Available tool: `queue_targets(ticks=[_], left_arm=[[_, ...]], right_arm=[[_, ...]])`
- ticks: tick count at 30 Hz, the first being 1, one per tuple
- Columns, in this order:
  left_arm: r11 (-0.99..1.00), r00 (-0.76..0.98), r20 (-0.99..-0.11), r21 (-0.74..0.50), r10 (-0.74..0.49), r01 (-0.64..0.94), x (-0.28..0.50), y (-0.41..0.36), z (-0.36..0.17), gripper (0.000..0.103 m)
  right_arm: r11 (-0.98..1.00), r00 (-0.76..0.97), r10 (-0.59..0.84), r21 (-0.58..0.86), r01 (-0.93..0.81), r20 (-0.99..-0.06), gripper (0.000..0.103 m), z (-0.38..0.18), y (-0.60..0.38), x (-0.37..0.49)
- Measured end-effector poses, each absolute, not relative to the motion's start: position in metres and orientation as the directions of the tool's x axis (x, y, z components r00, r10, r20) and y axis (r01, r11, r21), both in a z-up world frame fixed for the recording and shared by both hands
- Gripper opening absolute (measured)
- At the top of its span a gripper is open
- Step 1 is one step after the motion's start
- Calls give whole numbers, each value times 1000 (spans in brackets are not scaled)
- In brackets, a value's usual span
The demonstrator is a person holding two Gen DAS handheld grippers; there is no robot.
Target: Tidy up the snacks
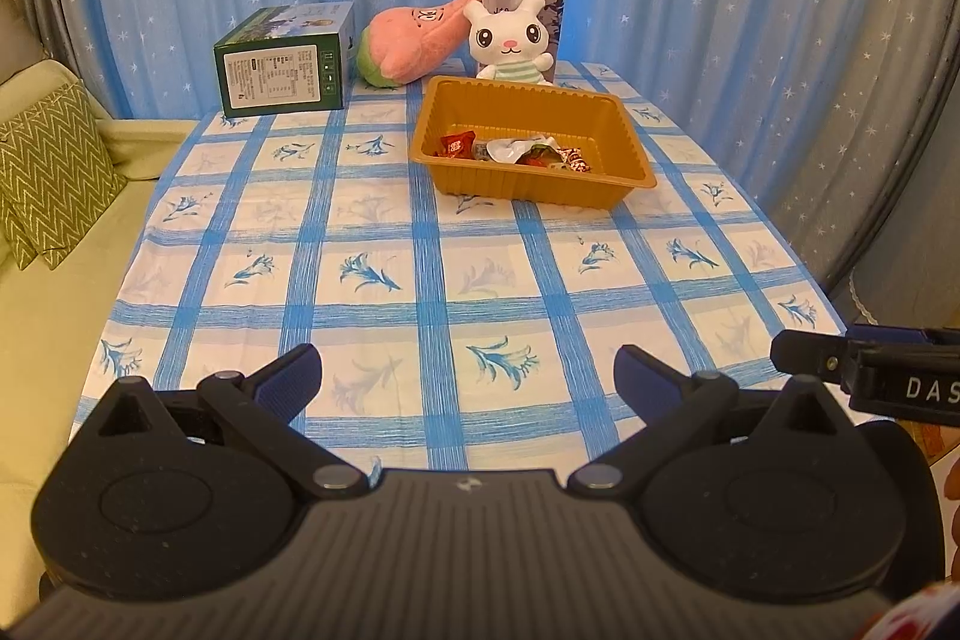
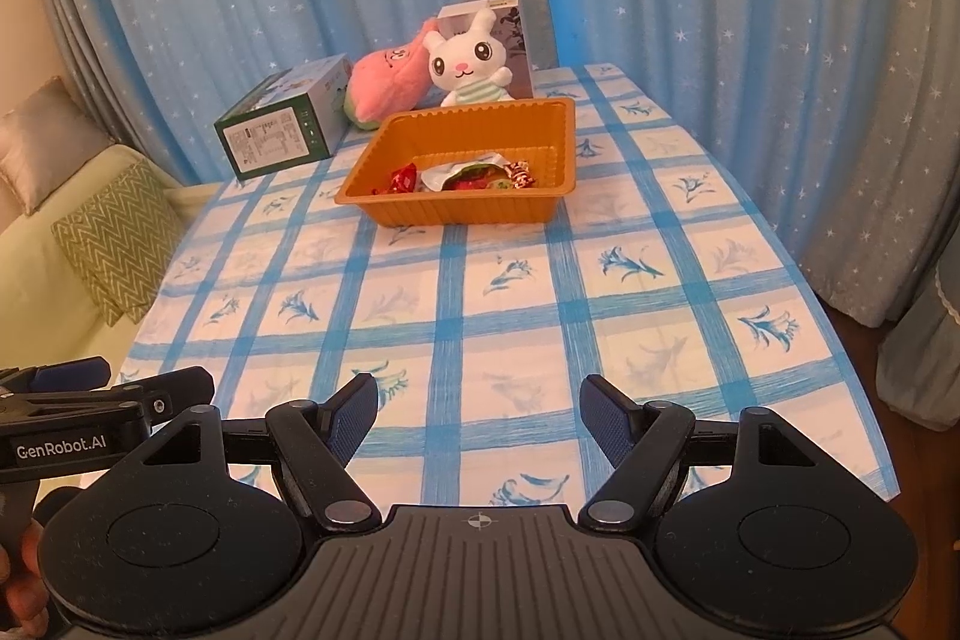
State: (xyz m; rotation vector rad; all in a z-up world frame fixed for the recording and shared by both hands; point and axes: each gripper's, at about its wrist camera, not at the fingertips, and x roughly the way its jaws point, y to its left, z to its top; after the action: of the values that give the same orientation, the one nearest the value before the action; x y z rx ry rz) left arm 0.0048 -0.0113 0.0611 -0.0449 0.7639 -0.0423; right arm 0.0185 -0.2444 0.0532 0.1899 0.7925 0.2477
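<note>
An orange plastic tray [image 1: 624, 124] [image 2: 384, 148] sits far back on the blue-checked table. In it lie several wrapped snacks: a red packet [image 1: 457, 143] [image 2: 403, 179], a white and red pouch [image 1: 522, 149] [image 2: 474, 175] and a small patterned candy [image 1: 575, 160] [image 2: 519, 173]. My left gripper [image 1: 468, 376] is open and empty above the near table edge. My right gripper [image 2: 479, 415] is open and empty beside it, also near the front edge. Each gripper's side shows in the other's view, the right one [image 1: 870, 370] and the left one [image 2: 102, 400].
A green box [image 1: 282, 61] [image 2: 282, 124], a pink plush [image 1: 408, 40] [image 2: 390, 85] and a white rabbit plush [image 1: 510, 37] [image 2: 471, 64] before a white carton [image 1: 549, 1] stand at the table's back. A couch with a zigzag cushion [image 1: 48, 172] [image 2: 120, 238] is left. Blue curtains hang behind.
</note>
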Motion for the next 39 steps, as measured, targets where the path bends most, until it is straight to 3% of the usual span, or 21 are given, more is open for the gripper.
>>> queue_targets(ticks=[39], left_arm=[[998,721,-691,-59,-55,20,3,-13,59,103]], right_arm=[[952,672,298,265,-155,-678,74,52,-241,15]])
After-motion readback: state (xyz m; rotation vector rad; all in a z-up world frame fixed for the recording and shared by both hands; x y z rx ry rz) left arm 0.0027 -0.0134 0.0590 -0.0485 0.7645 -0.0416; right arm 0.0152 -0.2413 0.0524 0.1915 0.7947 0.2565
